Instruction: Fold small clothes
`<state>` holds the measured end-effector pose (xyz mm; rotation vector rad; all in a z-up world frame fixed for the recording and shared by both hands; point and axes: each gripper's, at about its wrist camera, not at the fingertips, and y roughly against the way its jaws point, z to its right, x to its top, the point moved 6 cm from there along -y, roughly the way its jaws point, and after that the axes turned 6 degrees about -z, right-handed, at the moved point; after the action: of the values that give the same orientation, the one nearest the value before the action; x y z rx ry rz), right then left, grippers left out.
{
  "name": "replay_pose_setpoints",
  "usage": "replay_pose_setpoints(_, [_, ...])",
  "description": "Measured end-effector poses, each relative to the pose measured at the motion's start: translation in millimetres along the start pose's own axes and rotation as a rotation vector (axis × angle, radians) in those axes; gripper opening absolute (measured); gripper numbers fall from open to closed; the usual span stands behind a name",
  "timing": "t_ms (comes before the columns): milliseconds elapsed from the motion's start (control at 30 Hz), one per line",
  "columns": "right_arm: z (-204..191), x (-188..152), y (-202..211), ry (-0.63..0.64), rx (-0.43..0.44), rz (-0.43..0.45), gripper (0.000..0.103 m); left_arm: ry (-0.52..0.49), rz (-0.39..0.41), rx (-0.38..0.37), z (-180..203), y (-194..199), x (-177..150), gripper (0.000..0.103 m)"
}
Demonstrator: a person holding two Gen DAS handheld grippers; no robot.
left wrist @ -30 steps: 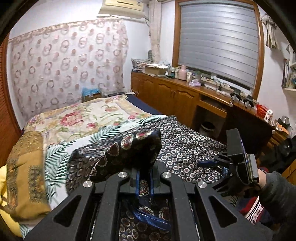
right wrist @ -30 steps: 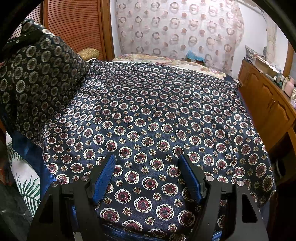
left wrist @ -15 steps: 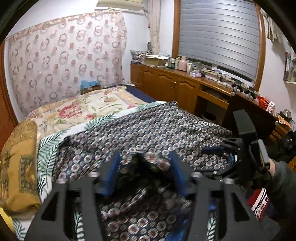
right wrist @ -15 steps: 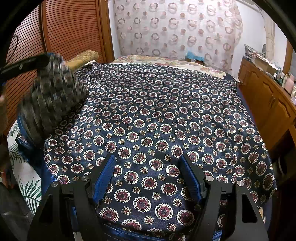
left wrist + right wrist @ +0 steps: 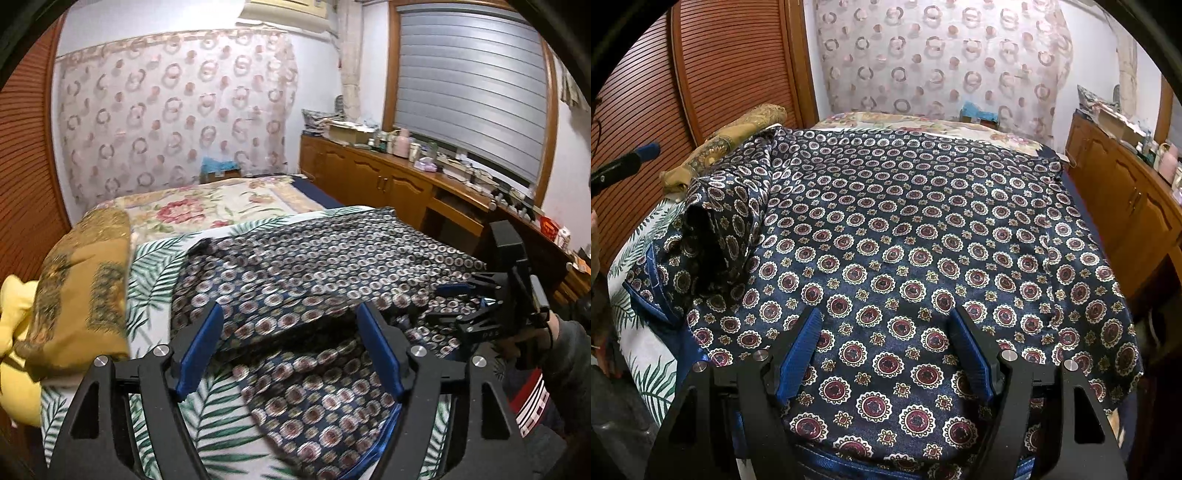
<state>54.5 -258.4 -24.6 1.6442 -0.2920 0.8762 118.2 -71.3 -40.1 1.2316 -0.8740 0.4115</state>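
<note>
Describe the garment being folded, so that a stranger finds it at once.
On the bed, over the palm-leaf sheet, lies a navy garment with a folded-over flap at one side. Its red-and-white medallion print sets it apart from the plain mustard pillow beside it.

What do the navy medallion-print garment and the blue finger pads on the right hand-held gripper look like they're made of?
The navy medallion-print garment looks like thin satin or a silky synthetic: it shows a soft sheen, drapes limply and folds in sharp creases, though the fibre can't be told. The blue finger pads of the right hand-held gripper look like matte ribbed rubber or a similar soft grip material, given their fine ridged texture.
</note>
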Motion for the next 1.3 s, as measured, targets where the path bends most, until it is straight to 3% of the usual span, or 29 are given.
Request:
replay_pose_setpoints(233, [-8.7, 9.8, 16.8, -0.015, 0.036, 0.051, 0.073, 0.034, -0.011, 0.052, -18.9, -0.2, -12.0, 0.076])
replay_pose_setpoints(567, [-71.8, 42.4, 46.3, 0.076, 0.151, 0.138, 0.073, 0.066, -0.024, 0.067, -32.4, -4.8, -20.6, 0.076])
replay_pose_setpoints(733, [-98.9, 52.4, 37.1, 0.125, 0.177, 0.13, 0.073, 0.081, -0.024, 0.072, -38.1, -5.0, -23.8, 0.076])
replay_pose_setpoints(967, [-108.8, 61.0, -12.4, 0.165, 0.157, 0.046, 0.073, 0.094, -0.031, 0.073, -41.6, -7.2, -30.3, 0.076])
replay_pose_setpoints(1067, [-109.1, 66.5, -33.0, 0.165, 0.161, 0.012, 0.056, 0.097, -0.035, 0.072, -41.9, -8.3, -33.0, 0.076])
replay_pose_setpoints(1100, [-109.3, 67.0, -37.2, 0.164, 0.166, 0.006, 0.041, 0.098, -0.035, 0.072, -42.5, -7.8, -33.9, 0.076])
replay_pose_setpoints(1133, [-109.5, 67.8, -38.5, 0.167, 0.172, 0.005, 0.018, 0.099, -0.036, 0.071, -42.5, -8.0, -34.5, 0.076])
replay_pose_setpoints(1233, [-110.8, 70.4, -31.0, 0.169, 0.195, 0.043, 0.006, 0.099, -0.035, 0.072, -42.8, -7.8, -34.4, 0.076])
replay_pose_setpoints(1300, [-106.6, 71.8, -15.8, 0.152, 0.211, 0.093, 0.005, 0.098, -0.029, 0.071, -42.1, -7.2, -33.9, 0.076])
